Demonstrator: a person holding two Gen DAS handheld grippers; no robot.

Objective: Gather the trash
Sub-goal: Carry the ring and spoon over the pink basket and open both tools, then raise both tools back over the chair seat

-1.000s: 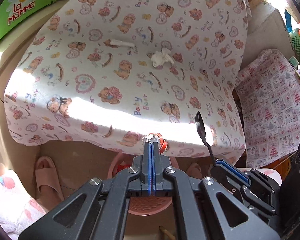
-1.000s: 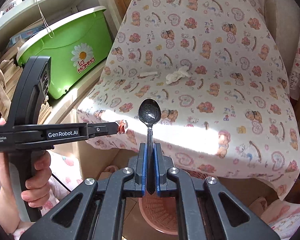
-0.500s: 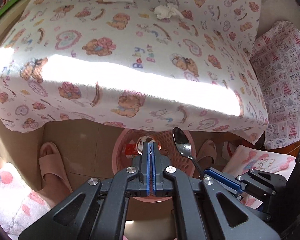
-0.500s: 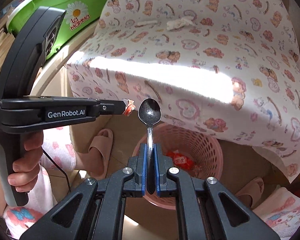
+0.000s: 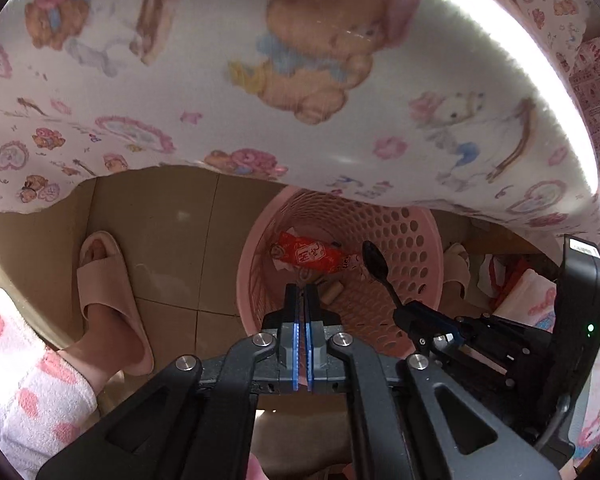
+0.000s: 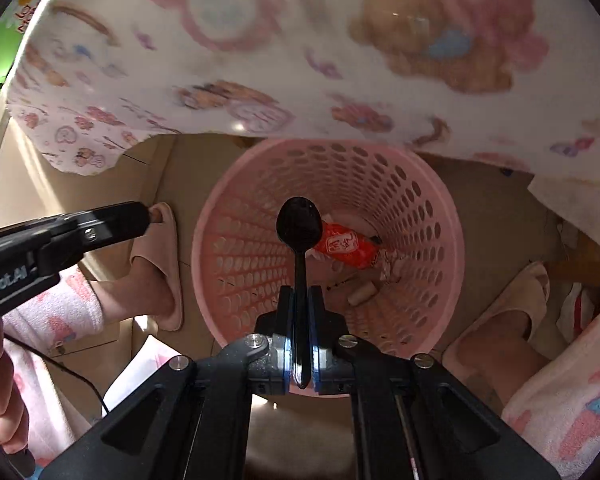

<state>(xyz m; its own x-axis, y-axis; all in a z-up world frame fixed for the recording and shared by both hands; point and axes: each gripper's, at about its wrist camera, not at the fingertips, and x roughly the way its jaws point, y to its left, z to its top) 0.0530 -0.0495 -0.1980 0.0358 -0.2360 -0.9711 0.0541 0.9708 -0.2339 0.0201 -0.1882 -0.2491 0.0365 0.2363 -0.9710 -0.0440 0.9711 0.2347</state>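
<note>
Your right gripper [image 6: 300,300] clamps a dark metal spoon [image 6: 299,224], bowl over the round pink perforated plastic basket [image 6: 432,216] holding a red wrapper [image 6: 346,246]. Your left gripper [image 5: 302,292], jaws together and empty, hangs above the near rim; the bear-print cloth [image 5: 260,60] overhangs the far rim.
</note>
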